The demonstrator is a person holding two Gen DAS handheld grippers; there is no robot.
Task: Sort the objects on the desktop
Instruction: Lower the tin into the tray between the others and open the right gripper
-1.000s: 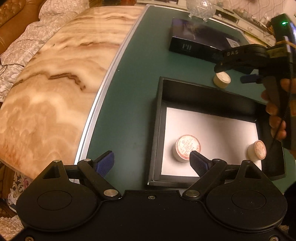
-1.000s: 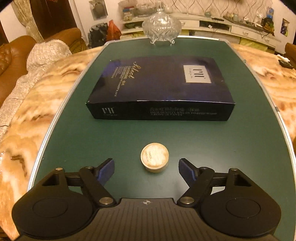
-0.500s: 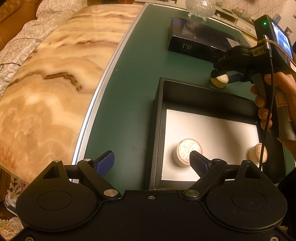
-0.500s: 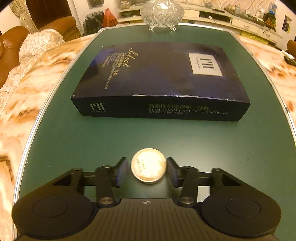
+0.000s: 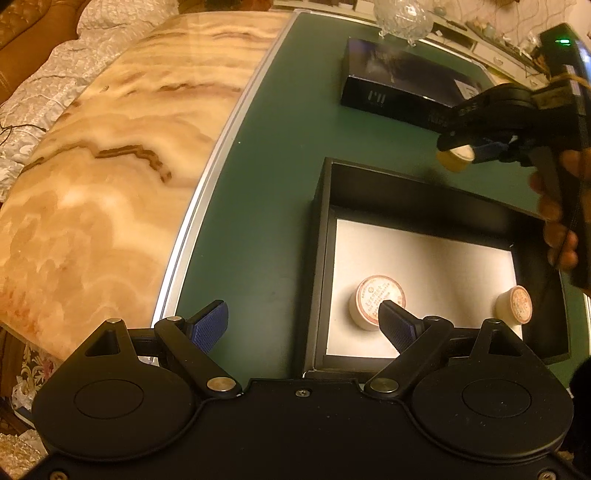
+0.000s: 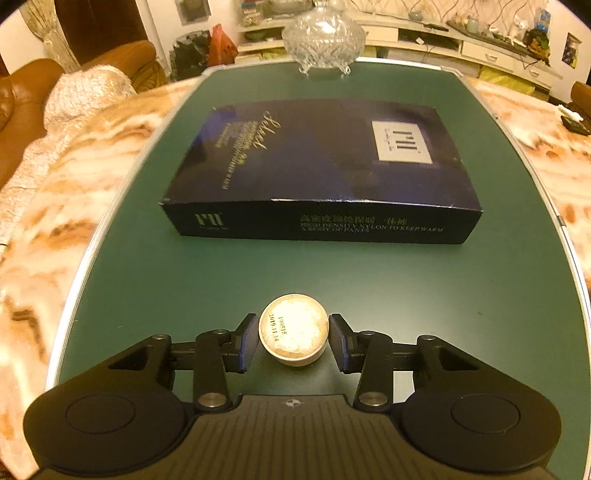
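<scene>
The right claw [image 6: 293, 341] is pinching a small round tin [image 6: 293, 328] between its two pads, one pad against each side of the tin. The tin shows a pale metal lid stamped with a date code. In the left wrist view the same tin [image 5: 456, 157] is clear of the green surface [image 5: 277, 166], held above the far edge of the tray [image 5: 318, 258]. A hand [image 5: 557, 206] grips the handle of the right claw at the right edge of that view.

The left claw [image 5: 301, 323] is spread wide with nothing between its pads. It hovers over the near left corner of the tray, one pad outside the tray wall, the other over the tray floor.

The tray is black-walled with a white floor and sits on the surface near its near edge. Two tins lie inside, well apart:
- one tin [image 5: 376, 301] near the near left corner, lid up;
- one tin [image 5: 515, 304] near the right wall, tilted on its side.

A dark blue box [image 6: 321, 170] lies flat in the middle of the surface, beyond the held tin. A glass bowl [image 6: 323, 35] stands at the far edge.
</scene>
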